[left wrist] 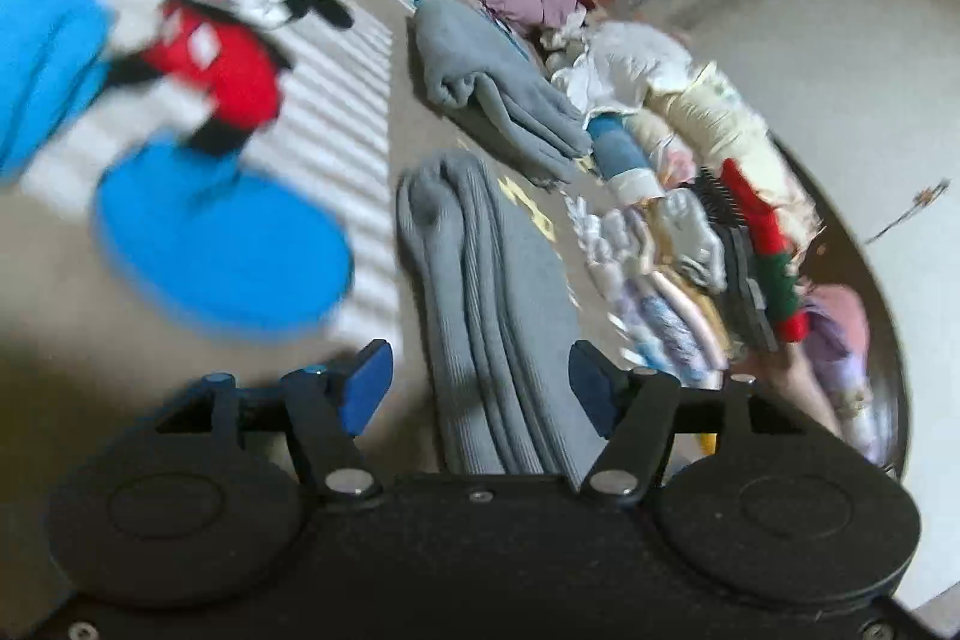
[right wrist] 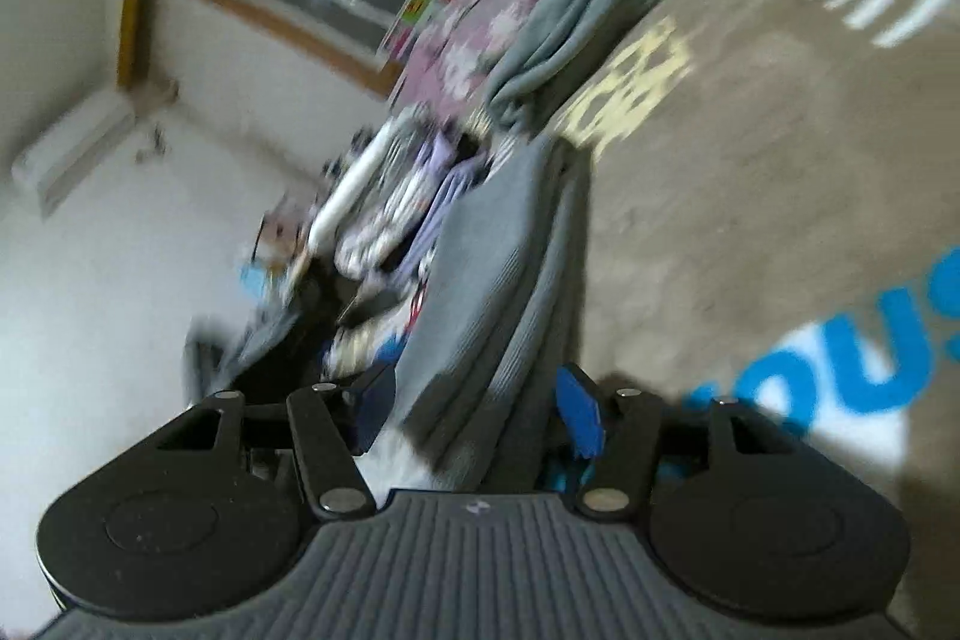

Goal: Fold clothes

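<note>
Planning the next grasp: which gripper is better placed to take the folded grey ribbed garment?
Probably left: the left gripper is open, squarely straddling the folded grey garment. The right gripper view is tilted and blurred.

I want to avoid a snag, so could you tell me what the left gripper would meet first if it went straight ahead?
Most likely the folded grey ribbed garment, which already lies between the open jaws of the left gripper; depth is unclear.

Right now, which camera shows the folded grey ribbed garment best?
The left wrist view: the folded grey ribbed garment lies sharp, its layered folds and rounded far end visible between the open left gripper. The right wrist view shows it motion-blurred, between the right gripper.
</note>
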Action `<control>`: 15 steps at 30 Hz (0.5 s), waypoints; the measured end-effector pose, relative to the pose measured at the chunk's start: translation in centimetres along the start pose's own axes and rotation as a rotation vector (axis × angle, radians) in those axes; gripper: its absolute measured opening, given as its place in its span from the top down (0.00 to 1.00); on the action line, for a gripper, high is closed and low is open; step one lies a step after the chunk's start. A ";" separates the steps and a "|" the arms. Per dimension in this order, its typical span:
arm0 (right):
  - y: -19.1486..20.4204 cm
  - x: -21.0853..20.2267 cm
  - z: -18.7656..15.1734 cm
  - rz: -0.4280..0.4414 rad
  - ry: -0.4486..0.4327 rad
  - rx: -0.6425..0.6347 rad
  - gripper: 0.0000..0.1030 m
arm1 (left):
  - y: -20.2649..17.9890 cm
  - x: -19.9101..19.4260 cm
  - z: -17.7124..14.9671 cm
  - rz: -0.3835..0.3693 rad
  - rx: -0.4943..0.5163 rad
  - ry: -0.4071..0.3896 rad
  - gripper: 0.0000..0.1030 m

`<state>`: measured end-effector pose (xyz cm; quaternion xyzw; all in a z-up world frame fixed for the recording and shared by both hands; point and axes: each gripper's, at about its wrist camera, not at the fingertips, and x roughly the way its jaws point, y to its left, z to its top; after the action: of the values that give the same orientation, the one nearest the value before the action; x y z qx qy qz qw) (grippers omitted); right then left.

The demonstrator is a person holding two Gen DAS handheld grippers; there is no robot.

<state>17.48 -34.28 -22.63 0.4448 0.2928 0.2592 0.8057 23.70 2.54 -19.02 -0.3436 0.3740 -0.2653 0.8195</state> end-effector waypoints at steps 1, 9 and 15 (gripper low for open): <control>-0.2 0.1 -0.1 0.001 -0.003 0.015 0.41 | 0.0 -0.8 -1.1 -0.001 -0.028 -0.006 0.36; -1.0 1.9 -2.7 0.006 0.020 0.155 0.66 | 0.8 -4.0 -5.4 -0.093 -0.268 0.001 0.31; -1.4 3.1 -5.1 0.099 -0.012 0.403 0.66 | -0.4 -4.4 -7.1 -0.038 -0.354 -0.053 0.29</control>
<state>16.26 -29.90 -26.80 0.6123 0.3114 0.2321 0.6886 15.38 2.77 -20.25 -0.4963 0.3866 -0.2015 0.7508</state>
